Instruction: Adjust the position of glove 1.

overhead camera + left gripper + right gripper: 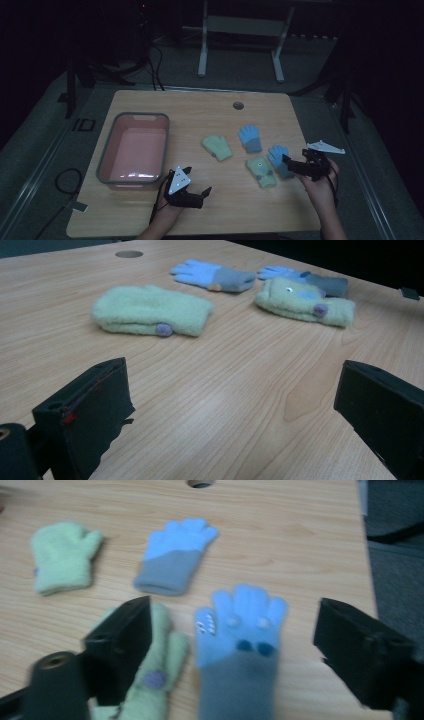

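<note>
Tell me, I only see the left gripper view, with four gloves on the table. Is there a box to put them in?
Observer: Yes, a pink tub sits on the left side of the table; nothing shows in it.
Operator: Where's the other gripper?
Observer: The right gripper is open, with the nearer blue glove between its jaws.
Operator: Does that glove have a face?
Observer: It has pale and dark dots, like a little face.

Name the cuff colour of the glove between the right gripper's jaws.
Grey, clearest in the right gripper view: glove.
</note>
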`<state>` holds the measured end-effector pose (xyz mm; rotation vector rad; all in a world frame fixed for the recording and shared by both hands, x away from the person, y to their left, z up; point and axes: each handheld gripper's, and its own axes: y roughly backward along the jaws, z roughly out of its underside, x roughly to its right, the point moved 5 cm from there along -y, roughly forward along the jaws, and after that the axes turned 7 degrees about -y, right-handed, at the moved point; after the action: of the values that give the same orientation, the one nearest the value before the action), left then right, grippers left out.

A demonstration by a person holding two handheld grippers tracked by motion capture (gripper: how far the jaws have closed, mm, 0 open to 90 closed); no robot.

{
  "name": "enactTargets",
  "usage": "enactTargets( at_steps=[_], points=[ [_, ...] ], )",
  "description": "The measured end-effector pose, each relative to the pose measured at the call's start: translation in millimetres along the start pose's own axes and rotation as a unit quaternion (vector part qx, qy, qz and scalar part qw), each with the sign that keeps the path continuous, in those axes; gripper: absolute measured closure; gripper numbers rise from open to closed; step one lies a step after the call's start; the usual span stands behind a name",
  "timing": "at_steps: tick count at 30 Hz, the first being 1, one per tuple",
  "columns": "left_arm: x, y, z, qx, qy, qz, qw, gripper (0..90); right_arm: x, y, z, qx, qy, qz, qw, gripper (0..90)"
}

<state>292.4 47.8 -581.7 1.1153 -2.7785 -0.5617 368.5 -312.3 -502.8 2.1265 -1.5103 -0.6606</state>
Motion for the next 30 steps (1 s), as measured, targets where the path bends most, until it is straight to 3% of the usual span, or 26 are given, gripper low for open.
enactTargets(
  at_steps=[15,22,30],
  points=[
    [1.3,-0.1,-0.2,0.001,-0.006,0.000,1.0000,2.1,-50.5,-32.0,-27.9,-0.012,0.065,-0.054,0.9964,16.5],
    [1.9,0.2,-0.2,0.001,-0.010,-0.001,0.9999,2.1,-69.3,-43.6,-38.2,-0.021,0.089,-0.094,0.9914,16.4],
    [2.0,0.1,-0.2,0.001,-0.011,-0.001,0.9999,2.1,-82.2,-54.8,-43.6,-0.032,0.095,-0.111,0.9887,16.5]
  ],
)
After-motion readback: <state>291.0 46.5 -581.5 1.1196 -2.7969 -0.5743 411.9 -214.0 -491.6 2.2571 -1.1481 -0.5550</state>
